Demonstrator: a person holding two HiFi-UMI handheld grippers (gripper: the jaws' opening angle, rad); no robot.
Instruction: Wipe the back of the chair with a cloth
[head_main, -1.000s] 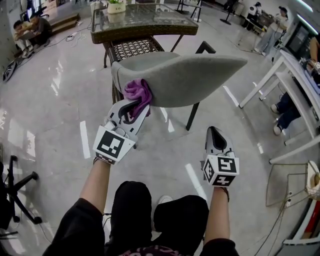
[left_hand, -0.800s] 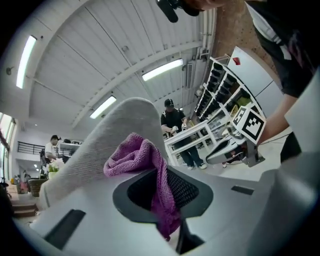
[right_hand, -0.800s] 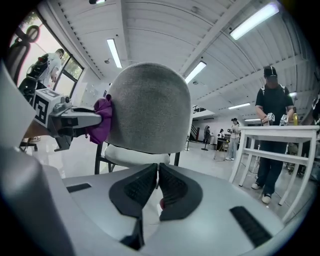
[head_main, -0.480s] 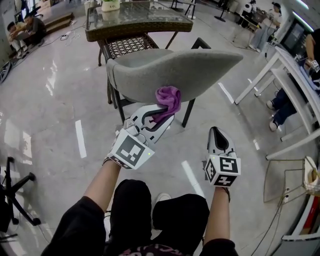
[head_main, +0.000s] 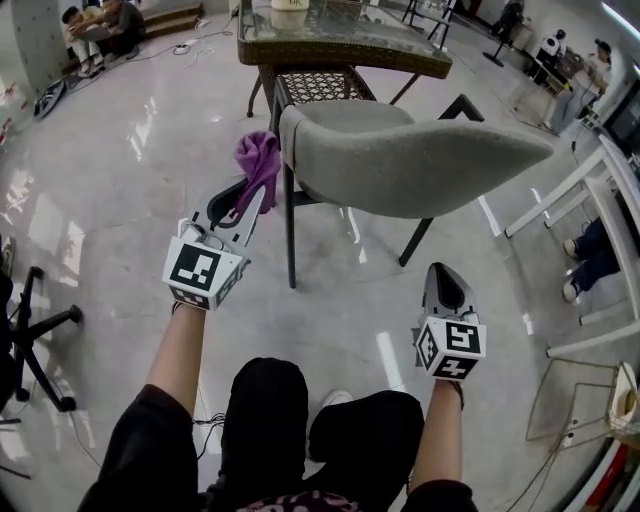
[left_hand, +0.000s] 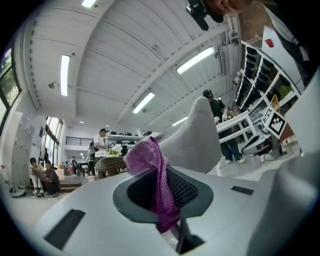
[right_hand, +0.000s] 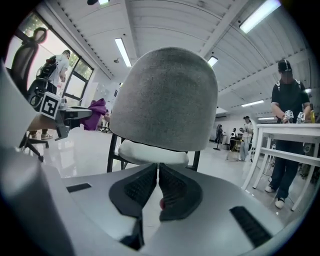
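No words, numbers or brand names can be read anywhere. The only printed marks are black-and-white square patterns (codes, not letters): one on the left cube behind the left tongs, near left, and one on the right cube behind the right tongs, near right.

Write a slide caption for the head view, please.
Left tool grips a purple cloth beside the grey chair back; right tool hangs shut below.
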